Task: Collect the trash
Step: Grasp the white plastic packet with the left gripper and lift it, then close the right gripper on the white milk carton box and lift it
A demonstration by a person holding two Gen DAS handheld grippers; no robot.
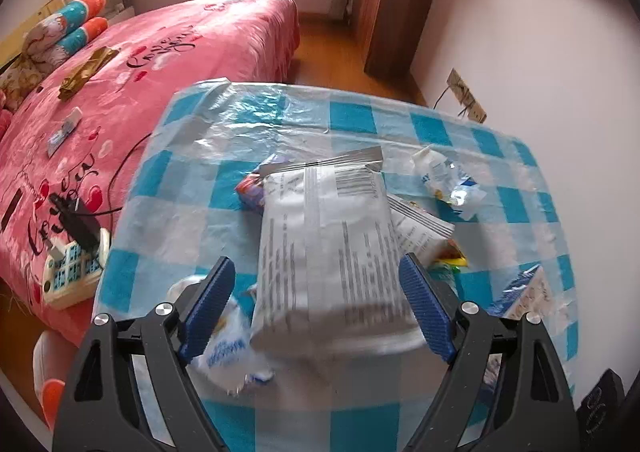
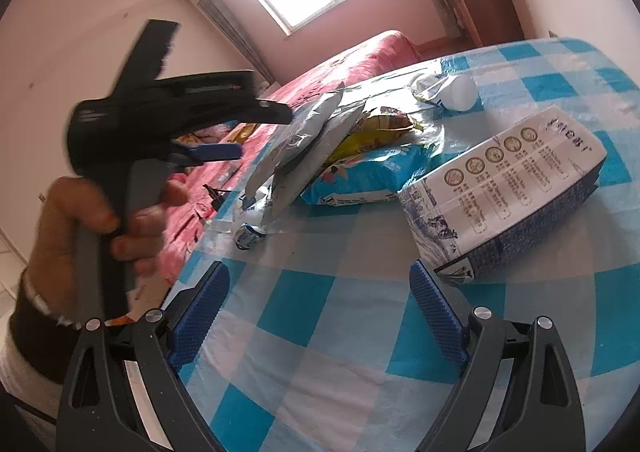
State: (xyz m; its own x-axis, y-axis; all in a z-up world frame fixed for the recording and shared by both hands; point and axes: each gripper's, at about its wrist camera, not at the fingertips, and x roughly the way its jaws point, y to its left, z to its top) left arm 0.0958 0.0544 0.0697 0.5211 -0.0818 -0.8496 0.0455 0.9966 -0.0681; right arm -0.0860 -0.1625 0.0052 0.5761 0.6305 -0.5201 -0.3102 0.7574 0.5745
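Observation:
A table with a blue-and-white checked cloth (image 1: 352, 120) carries a heap of trash. My left gripper (image 1: 316, 262) is open around a big silver-white bag (image 1: 332, 244); a gap shows beside its left pad. Behind and beside the bag lie a red-blue packet (image 1: 249, 188), a smaller silver packet (image 1: 420, 228), a crumpled white-blue wrapper (image 1: 448, 184) and another white-blue wrapper (image 1: 228, 348) under the left finger. My right gripper (image 2: 320, 268) hangs open over bare cloth, nothing between its fingers. A white-and-blue printed bag (image 2: 500, 204) lies just ahead of its right finger. A hand holds the left gripper (image 2: 224, 132) at the silver bag (image 2: 304, 140).
A pink bed (image 1: 160, 64) stands against the table's left side, with a power strip (image 1: 76, 272) on its edge. A wooden wardrobe (image 1: 392, 4) and a wall with a socket (image 1: 466, 96) lie beyond. A blue snack bag (image 2: 360, 176), yellow wrapper (image 2: 380, 128) and white round object (image 2: 460, 92) sit further back.

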